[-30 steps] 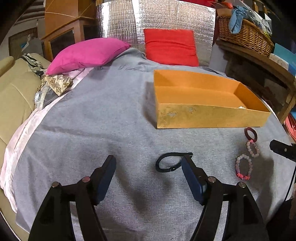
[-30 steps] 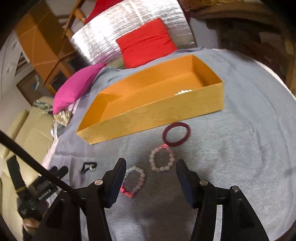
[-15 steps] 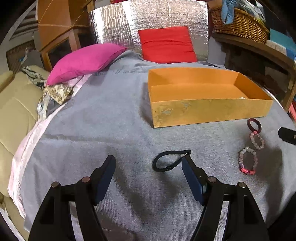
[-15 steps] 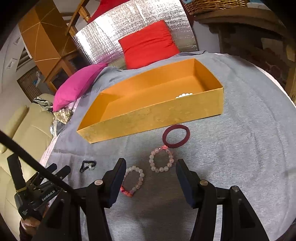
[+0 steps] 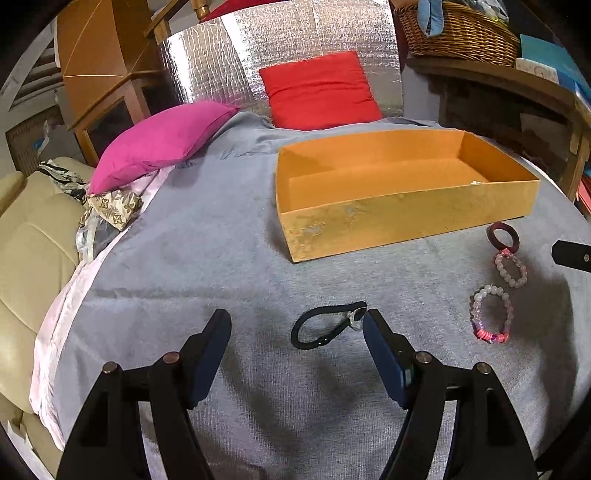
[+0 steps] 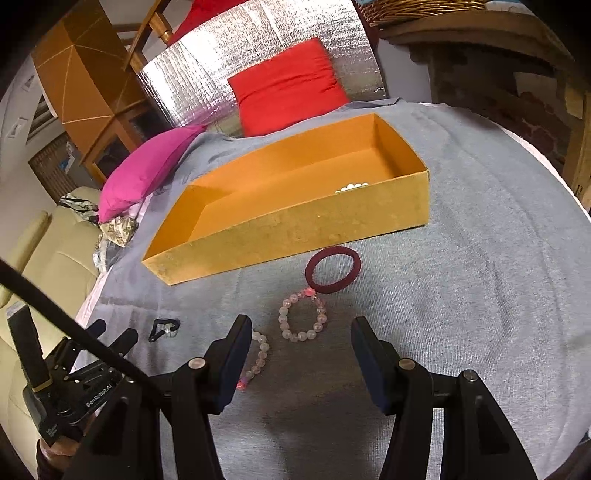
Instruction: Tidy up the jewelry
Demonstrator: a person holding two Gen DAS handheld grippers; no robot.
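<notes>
A black band with a silver charm point(image 5: 332, 332) lies on the grey cloth, just ahead of my open left gripper point(image 5: 295, 316) and close to its right fingertip point(image 5: 371, 321). To the right lie a bead bracelet with a pink section point(image 5: 491, 336), a pale pink bead bracelet point(image 5: 498, 264) and a maroon ring band point(image 5: 513, 243). My right gripper point(image 6: 301, 326) stands open over the pale bracelet point(image 6: 282, 321), whose near side lies between the tips. Its left finger hides part of the other bracelet point(image 6: 260, 354). The orange box point(image 6: 295, 229) holds white beads point(image 6: 351, 187).
The grey cloth point(image 5: 184, 258) covers the surface, with a pink cushion point(image 5: 162, 140) and a red cushion point(image 5: 317, 92) at its far edge. A beige sofa point(image 5: 33, 251) runs along the left. A wicker basket point(image 5: 458, 33) sits on a shelf at the back right.
The left gripper has rolled and slid a little sideways, so the black band sits more between its fingers. The right gripper has stayed over the bead bracelets.
</notes>
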